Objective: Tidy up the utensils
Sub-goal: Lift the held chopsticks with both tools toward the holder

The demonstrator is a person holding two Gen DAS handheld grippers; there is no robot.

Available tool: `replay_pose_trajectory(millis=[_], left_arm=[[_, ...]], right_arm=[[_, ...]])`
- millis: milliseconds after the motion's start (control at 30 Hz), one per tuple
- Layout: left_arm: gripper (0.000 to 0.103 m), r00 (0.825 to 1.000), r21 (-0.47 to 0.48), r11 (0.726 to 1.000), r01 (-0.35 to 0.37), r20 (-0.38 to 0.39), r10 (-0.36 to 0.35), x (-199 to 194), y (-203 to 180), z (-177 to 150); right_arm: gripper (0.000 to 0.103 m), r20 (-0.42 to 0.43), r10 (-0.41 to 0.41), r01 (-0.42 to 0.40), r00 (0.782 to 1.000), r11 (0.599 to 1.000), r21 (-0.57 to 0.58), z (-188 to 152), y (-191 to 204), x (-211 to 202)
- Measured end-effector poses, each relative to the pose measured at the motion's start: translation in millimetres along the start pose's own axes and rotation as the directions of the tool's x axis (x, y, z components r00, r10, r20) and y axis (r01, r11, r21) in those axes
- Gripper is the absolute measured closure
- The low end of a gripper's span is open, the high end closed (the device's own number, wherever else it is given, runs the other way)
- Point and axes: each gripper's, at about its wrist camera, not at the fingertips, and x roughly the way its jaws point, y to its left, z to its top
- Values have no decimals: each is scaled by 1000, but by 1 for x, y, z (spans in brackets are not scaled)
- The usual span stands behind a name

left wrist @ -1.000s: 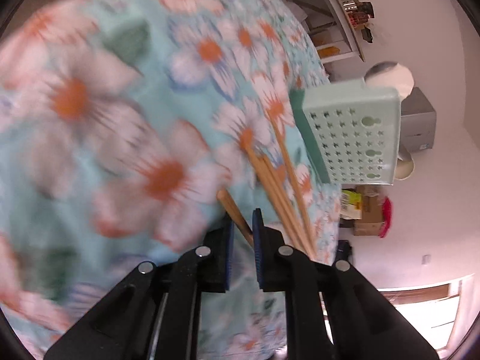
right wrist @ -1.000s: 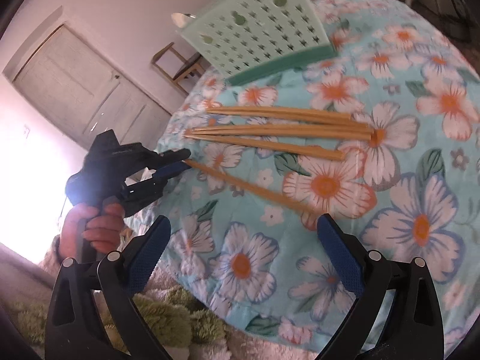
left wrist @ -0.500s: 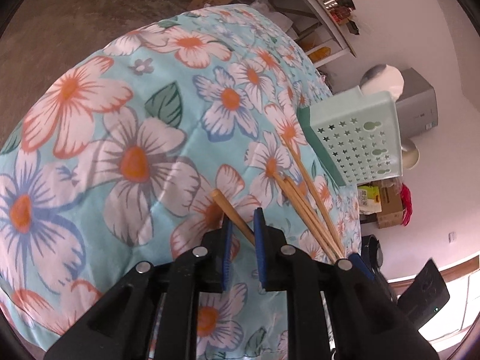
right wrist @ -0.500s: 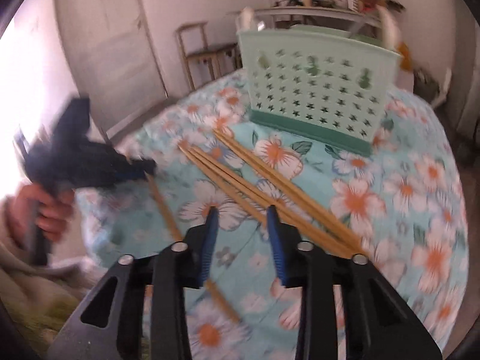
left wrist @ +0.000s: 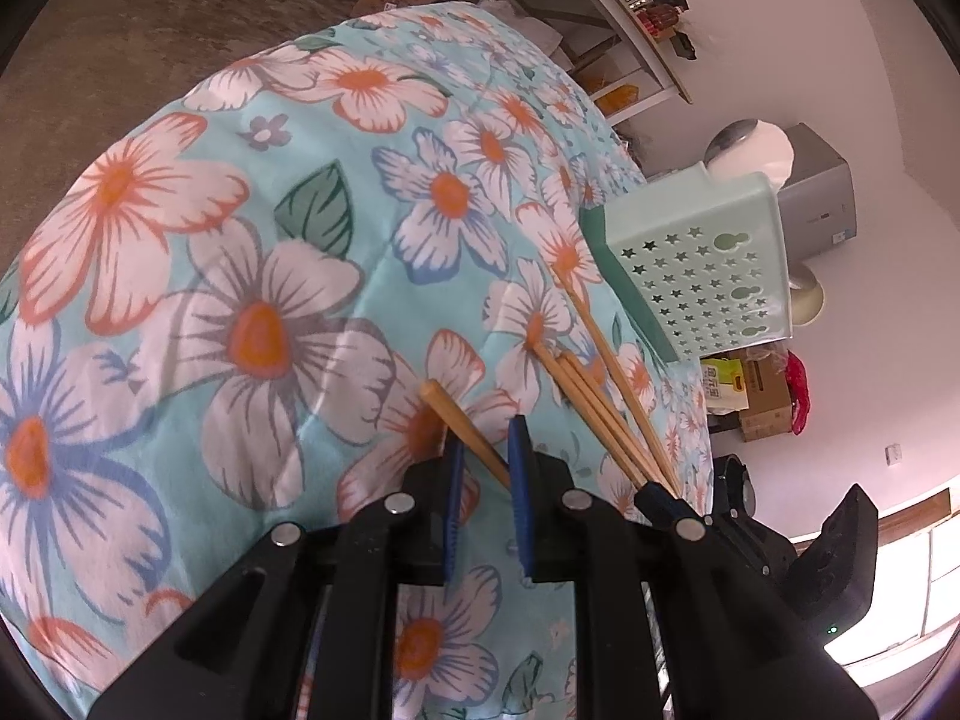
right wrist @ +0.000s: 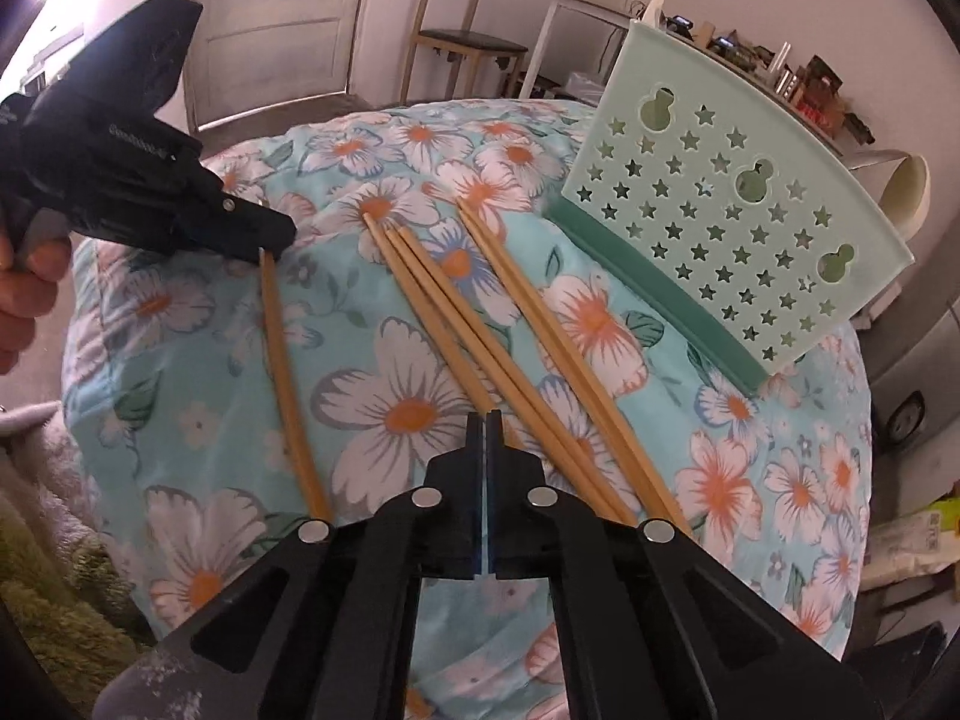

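The left gripper [left wrist: 483, 456] is held low over the flowered cloth [left wrist: 252, 276], tilted down, its blue pads pinching the near end of a single chopstick [left wrist: 462, 423], whose tip pokes out just ahead of the pads. From the right wrist view that gripper [right wrist: 273, 240] comes in from the far left, a bare hand [right wrist: 24, 294] wrapped around its grip, and the single chopstick [right wrist: 288, 378] lies along the cloth well to the left of the right gripper [right wrist: 486, 420]. The right gripper has its pads pressed together, and whether anything sits between them I cannot tell. Just ahead and to its right lies a loose bundle of chopsticks [right wrist: 492, 348], and beyond them stands the mint utensil holder [right wrist: 726, 204] with star cutouts. A wooden chair [right wrist: 456, 42] and a pale door [right wrist: 276, 18] stand by the far wall.
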Motion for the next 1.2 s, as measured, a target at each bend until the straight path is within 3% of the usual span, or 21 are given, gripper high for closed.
replay_pose_trajectory(millis=[400, 433, 467, 533, 567, 733, 1033, 1067, 1200], left_arm=[[89, 1000, 5, 1000, 29, -3, -29, 0, 4, 0], [89, 1000, 5, 1000, 30, -3, -30, -1, 4, 0], [89, 1000, 4, 1000, 30, -3, -30, -1, 4, 0], [89, 1000, 3, 1000, 31, -1, -31, 0, 4, 0], [89, 1000, 2, 1000, 30, 0, -30, 0, 4, 0], [89, 1000, 3, 1000, 21, 8, -21, 0, 1, -1], [89, 999, 13, 999, 35, 15, -35, 1, 3, -2], [89, 999, 15, 999, 35, 15, -35, 2, 3, -2], [89, 999, 17, 999, 40, 14, -41, 1, 3, -1]], right_arm=[[103, -77, 36, -30, 996, 996, 84, -20, -5, -27], [98, -70, 30, -24, 997, 996, 81, -18, -3, -26], [85, -58, 25, -21, 998, 997, 74, -15, -1, -26], [69, -14, 0, 1, 1000, 999, 44, -8, 3, -25], [69, 1, -6, 6, 1000, 1000, 26, -5, 5, -22], [69, 7, -23, 23, 1000, 996, -81, 6, 15, -2], [88, 13, -116, 116, 993, 964, -241, 9, 34, 20], [93, 15, -128, 128, 992, 961, -244, 9, 35, 20], [96, 16, -105, 106, 994, 970, -219, 11, 33, 12]])
